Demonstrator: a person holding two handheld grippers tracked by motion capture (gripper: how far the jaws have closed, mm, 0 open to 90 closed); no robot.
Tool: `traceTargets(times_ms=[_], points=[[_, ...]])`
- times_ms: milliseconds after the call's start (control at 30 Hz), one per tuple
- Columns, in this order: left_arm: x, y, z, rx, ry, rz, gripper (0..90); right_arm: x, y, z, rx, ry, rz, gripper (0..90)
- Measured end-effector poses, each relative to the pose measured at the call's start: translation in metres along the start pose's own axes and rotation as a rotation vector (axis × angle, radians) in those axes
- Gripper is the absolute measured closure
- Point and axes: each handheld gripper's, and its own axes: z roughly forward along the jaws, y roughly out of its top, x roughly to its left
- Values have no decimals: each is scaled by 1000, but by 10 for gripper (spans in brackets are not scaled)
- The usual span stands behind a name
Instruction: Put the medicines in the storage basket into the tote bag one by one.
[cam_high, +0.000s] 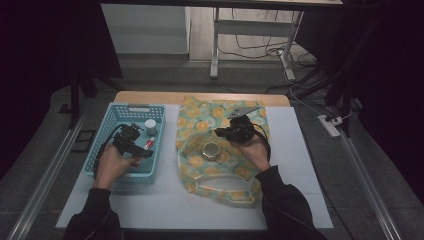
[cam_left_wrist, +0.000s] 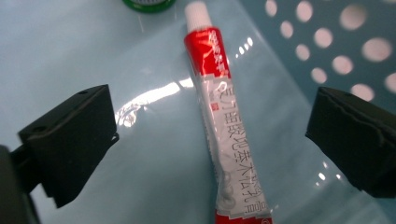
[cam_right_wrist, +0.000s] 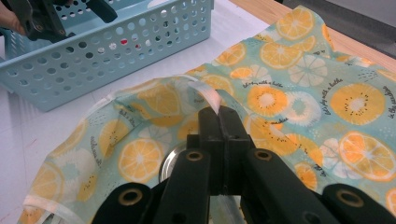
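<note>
The tube (cam_left_wrist: 228, 135), red and white with a white cap, lies flat on the floor of the blue basket (cam_high: 111, 121), on the left part of the table (cam_high: 160, 210). Your left gripper (cam_high: 141, 149) is inside that basket, pointing down over the tube; in the left gripper view its jaws stand wide apart, one on each side of the tube, and neither pad touches it. The capped end points toward a green-rimmed container (cam_left_wrist: 149, 4) at the far edge of that view. In the high view a small white-lidded jar (cam_high: 150, 126) stands in the basket near the far wall.

Your right gripper (cam_right_wrist: 218, 122) is clamped on the pale edge band of the fruit-print bag (cam_right_wrist: 299, 98), with the jaws pressed together on the fabric and the rim lifted. The bag lies at the centre of the table, just beside the basket. A round metal-lidded tin (cam_high: 211, 150) sits inside the opened bag, below your right gripper.
</note>
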Motion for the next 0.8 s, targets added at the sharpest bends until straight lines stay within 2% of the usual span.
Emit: traceTargets(times_ms=[133,267,500,800], points=[[-2,0,4,46,23,16,112,0,0,1,2,2,-2,900],[-3,0,7,75,16,14,220,0,0,1,3,1,-3,899],[-2,0,7,74,-18,3,433,0,-1,1,5,-1,-1,898],[1,-1,5,61,-46,-21,598,0,-1,1,7,-2,-2,898]])
